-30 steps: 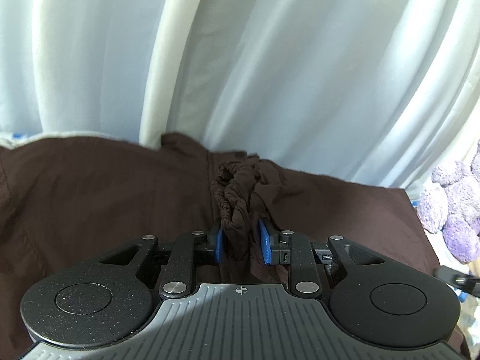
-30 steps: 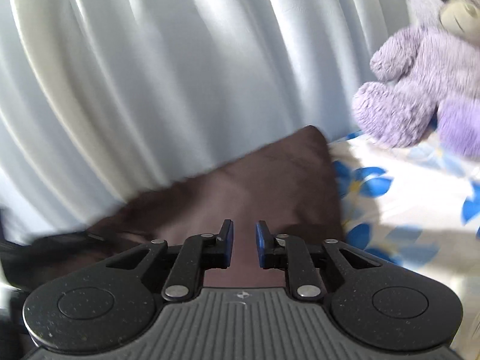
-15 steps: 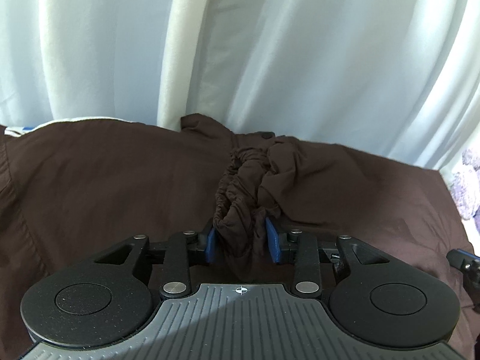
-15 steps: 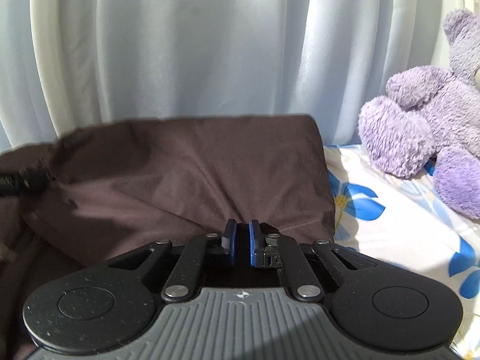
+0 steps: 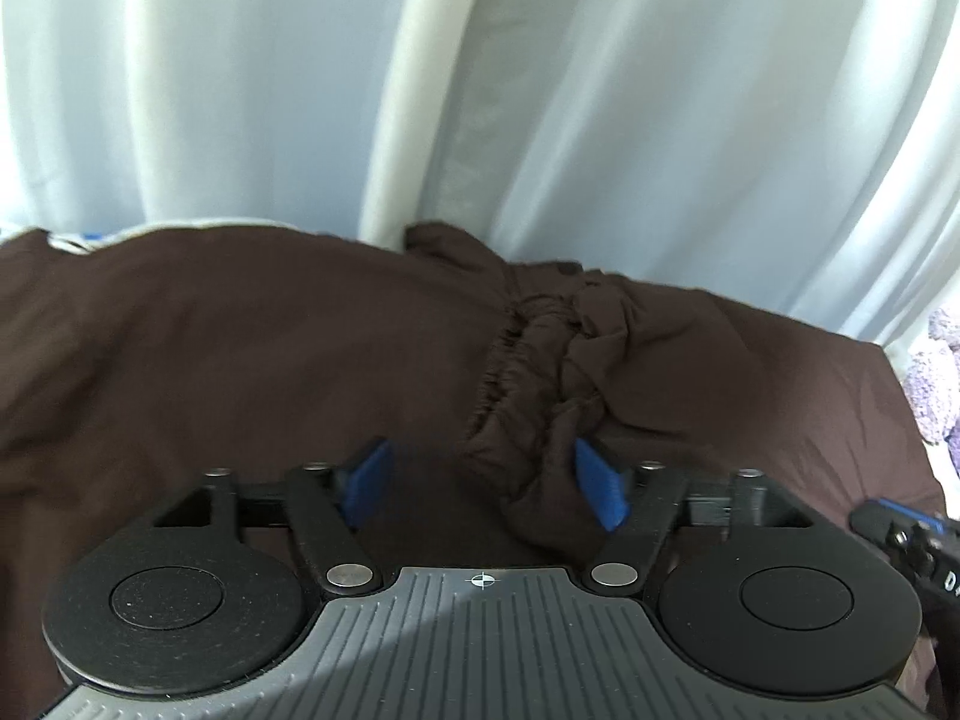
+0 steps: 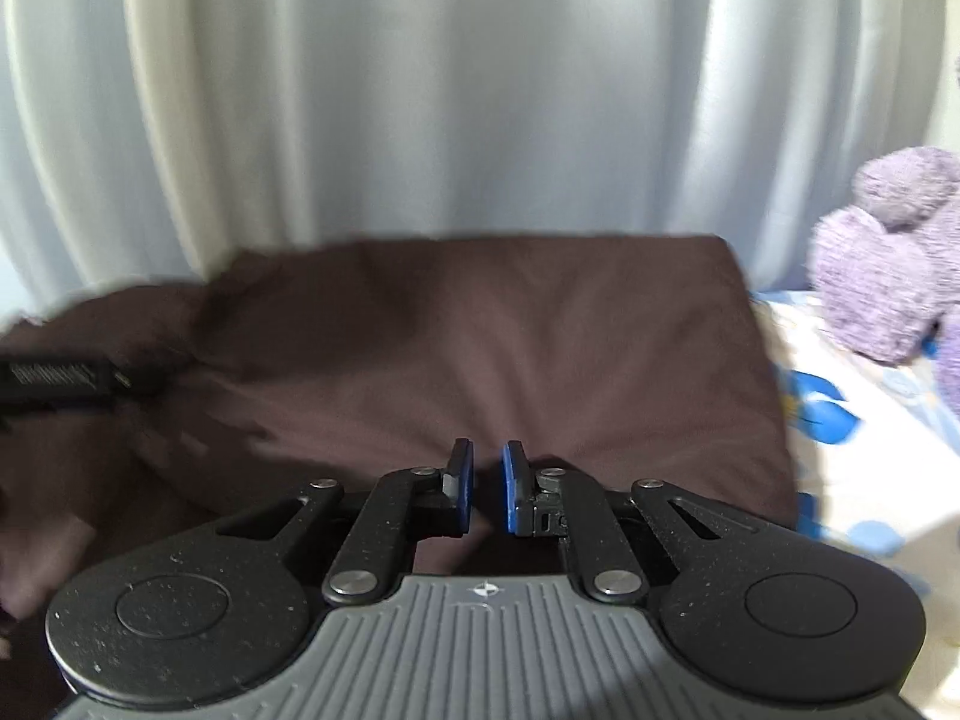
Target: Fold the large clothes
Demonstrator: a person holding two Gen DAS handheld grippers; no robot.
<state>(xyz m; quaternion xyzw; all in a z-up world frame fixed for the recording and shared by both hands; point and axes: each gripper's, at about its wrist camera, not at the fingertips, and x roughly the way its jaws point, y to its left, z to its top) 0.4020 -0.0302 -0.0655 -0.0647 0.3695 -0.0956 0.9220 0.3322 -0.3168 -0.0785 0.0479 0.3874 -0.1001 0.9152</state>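
Note:
A large dark brown garment (image 5: 240,360) lies spread on the bed, its gathered elastic waistband (image 5: 528,372) bunched in a ridge. My left gripper (image 5: 483,480) is opening over it. The end of the waistband bunch sits between its blue pads (image 5: 600,489), leaning on the right one, and the left pad stands clear of the cloth. In the right wrist view a flat folded part of the garment (image 6: 480,330) fills the middle. My right gripper (image 6: 485,486) hovers low over it, its jaws opening slightly with a narrow gap and nothing pinched.
White curtains (image 5: 480,90) hang right behind the garment. A purple plush toy (image 6: 888,276) sits at the right on the blue-flowered sheet (image 6: 870,450). The left gripper's finger (image 6: 60,381) shows at the left edge, and the right gripper (image 5: 900,534) at the lower right.
My left gripper's pads have spread apart and let go of the waistband bunch. My right gripper rolled level and swung left over the folded part, its pads staying close together.

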